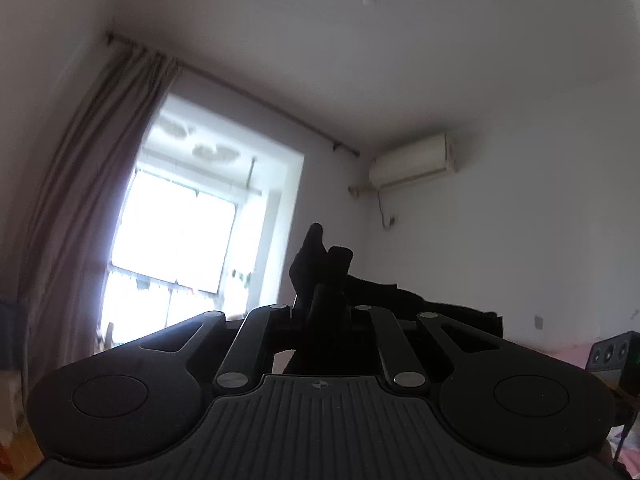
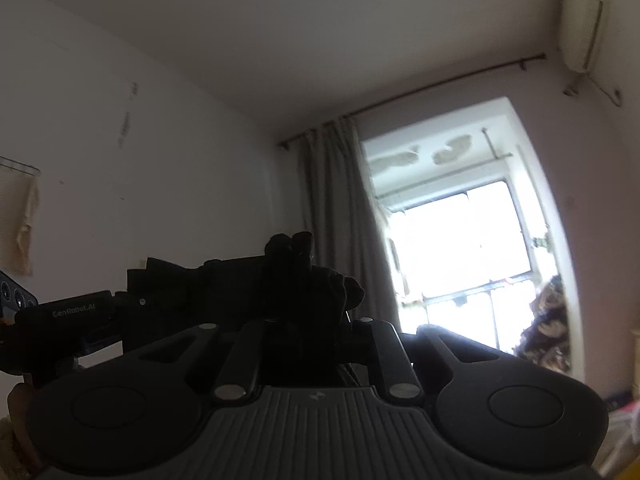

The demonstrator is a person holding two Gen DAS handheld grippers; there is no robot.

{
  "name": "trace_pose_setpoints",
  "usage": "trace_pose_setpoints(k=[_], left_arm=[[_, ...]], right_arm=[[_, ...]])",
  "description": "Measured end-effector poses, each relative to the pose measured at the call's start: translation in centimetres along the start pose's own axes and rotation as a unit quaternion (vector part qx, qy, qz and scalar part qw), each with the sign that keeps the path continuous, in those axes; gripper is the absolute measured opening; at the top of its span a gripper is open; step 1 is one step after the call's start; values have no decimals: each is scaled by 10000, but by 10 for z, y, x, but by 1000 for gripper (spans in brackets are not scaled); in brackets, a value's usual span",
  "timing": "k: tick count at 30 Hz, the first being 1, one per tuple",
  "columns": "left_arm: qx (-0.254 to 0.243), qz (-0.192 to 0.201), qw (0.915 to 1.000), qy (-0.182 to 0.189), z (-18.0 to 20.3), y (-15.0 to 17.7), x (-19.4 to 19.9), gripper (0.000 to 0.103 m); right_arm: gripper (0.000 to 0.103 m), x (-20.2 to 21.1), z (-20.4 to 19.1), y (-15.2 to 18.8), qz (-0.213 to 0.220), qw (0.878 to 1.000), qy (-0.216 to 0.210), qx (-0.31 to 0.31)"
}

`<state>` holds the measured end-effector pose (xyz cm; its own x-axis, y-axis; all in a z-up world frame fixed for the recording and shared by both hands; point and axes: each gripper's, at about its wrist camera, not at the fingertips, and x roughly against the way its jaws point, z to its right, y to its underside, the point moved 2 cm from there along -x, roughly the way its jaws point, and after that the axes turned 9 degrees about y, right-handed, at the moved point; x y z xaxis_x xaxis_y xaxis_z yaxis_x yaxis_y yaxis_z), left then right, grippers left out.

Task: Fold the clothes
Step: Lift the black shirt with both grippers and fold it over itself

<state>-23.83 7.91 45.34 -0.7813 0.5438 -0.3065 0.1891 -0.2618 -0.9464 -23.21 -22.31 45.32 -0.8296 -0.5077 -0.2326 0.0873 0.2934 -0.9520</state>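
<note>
Both pictures are dark against the bright window (image 1: pixel 172 236), so the black cloth (image 1: pixel 320 268) shows only as a dark shape. Its folds, its edges and what kind of clothing it is cannot be made out. Most of it hangs below the tools, hidden behind their black bodies.

The left tool (image 1: pixel 320 300) points a little upward, toward the ceiling and the far wall. Its two fingers are close together and pinch a bunch of the black cloth, which pokes up above them. The cloth runs off to the right as a dark strip.

The right tool (image 2: pixel 306 304) also tilts a little upward. Its fingers are nearly together too, clamped on a lump of the same black cloth (image 2: pixel 308 276) that sticks up over the tips. From there the cloth stretches to the left, toward the other tool, whose side shows at the left edge with small white letters on it.

The curtain (image 2: pixel 336 216) hangs beside the window. An air conditioner (image 1: pixel 412 160) sits high on the wall. The hands holding the tools are out of view.
</note>
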Motion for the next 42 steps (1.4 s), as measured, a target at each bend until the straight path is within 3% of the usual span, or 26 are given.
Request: trace_pose_setpoints(k=[6,12,15,21,26,34,38,42], left_arm=[[-265,295,9987,-322,-25,-1,11,8],[-311,125,9971,-685,-73,26,16,8],[-42,-45,9962,-864,-112,51,16,8],[744,-520,9879,-1259,-204,134,15,8],[1410,-1248,9649,-1831,-284,220,-3,8],[1706,-2305,9226,-2581,-424,348,-77,7],[1750,-2742,9047,-2752,-489,398,-119,7],[1736,-3005,8948,-2807,-522,431,-120,7]], right_arm=[[14,-52,-16,23,-2,9990,-419,-152],[14,-116,-15,85,-416,9969,-581,-338],[14,-147,-10,125,-652,9956,-539,-396],[14,-208,15,227,-1253,9878,-351,-852],[14,-266,45,329,-2015,9749,-175,-936],[14,-388,117,483,-3229,9358,279,-1388],[13,-425,134,544,-3576,9202,483,-1520],[13,-459,153,580,-3740,9114,580,-1614]])
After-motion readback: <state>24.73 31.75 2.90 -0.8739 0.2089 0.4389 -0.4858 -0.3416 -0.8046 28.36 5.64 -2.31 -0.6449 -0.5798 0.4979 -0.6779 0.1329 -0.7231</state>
